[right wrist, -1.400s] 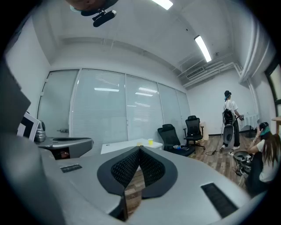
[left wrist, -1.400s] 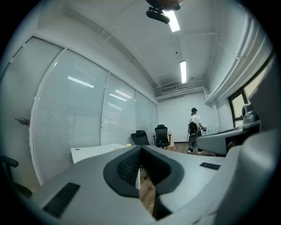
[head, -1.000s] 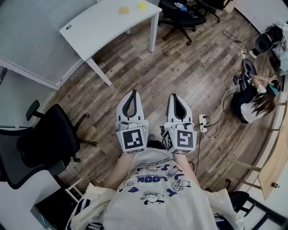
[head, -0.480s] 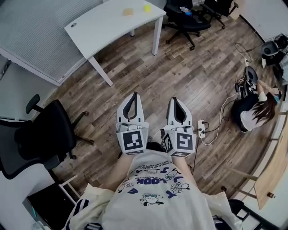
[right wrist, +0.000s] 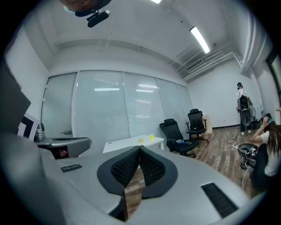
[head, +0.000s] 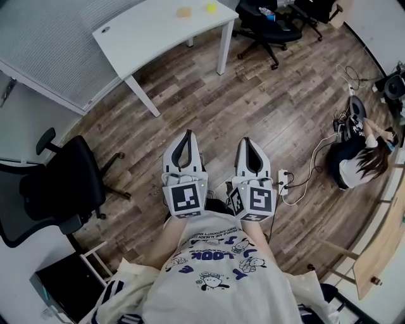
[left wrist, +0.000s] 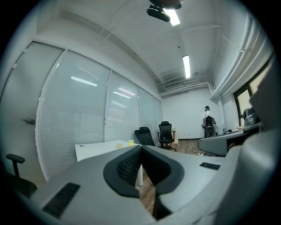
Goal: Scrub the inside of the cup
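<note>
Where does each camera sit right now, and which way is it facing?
Head view: on the person's head, looking steeply down at the wooden floor; shows their shirt, left gripper and right gripper.
Left gripper view: rides the left gripper, level, facing the white table; shows its shut jaws.
Right gripper view: rides the right gripper, level, same heading; shows its shut jaws.
Shared: all three show that table with the yellow cup.
</note>
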Tool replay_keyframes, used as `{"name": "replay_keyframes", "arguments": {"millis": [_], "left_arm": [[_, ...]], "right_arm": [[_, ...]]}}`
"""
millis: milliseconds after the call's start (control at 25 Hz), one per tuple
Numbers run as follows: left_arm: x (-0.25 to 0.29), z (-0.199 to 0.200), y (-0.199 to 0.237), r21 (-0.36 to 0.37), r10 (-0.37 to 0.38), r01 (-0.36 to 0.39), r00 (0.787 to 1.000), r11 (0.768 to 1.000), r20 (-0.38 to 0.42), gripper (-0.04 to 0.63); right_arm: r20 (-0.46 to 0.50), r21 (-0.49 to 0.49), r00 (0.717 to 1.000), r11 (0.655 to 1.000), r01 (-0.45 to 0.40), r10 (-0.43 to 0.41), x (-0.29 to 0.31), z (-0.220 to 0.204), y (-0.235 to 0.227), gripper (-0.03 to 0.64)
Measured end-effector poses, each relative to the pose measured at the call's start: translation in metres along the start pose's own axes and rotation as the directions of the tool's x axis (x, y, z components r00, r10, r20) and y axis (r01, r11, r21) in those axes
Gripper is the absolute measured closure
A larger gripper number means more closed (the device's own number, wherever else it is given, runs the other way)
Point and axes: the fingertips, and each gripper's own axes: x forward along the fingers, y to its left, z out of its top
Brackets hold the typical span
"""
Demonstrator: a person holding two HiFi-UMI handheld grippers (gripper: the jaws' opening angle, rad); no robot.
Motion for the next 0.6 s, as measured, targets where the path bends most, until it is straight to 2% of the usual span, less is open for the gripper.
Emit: {"name": "replay_keyframes", "arguments": {"millis": [320, 600], "left_arm": [[0.041, 0.0, 0.005, 0.0, -0.008, 0.008, 1.0, 1.0, 0.004, 0.568], [0.097, 0.003, 0.017, -0.005, -0.039, 0.039, 0.999, 0.999, -0.007, 0.568]], "right_arm": [[-0.012, -0.009, 1.0, 1.0, 0.02, -0.02, 0.038, 0.0, -0.013, 0.623], [-0.017, -0.021, 0.999, 0.999, 0.044, -0.045, 0.088, 0.004, -0.022, 0.623]]}}
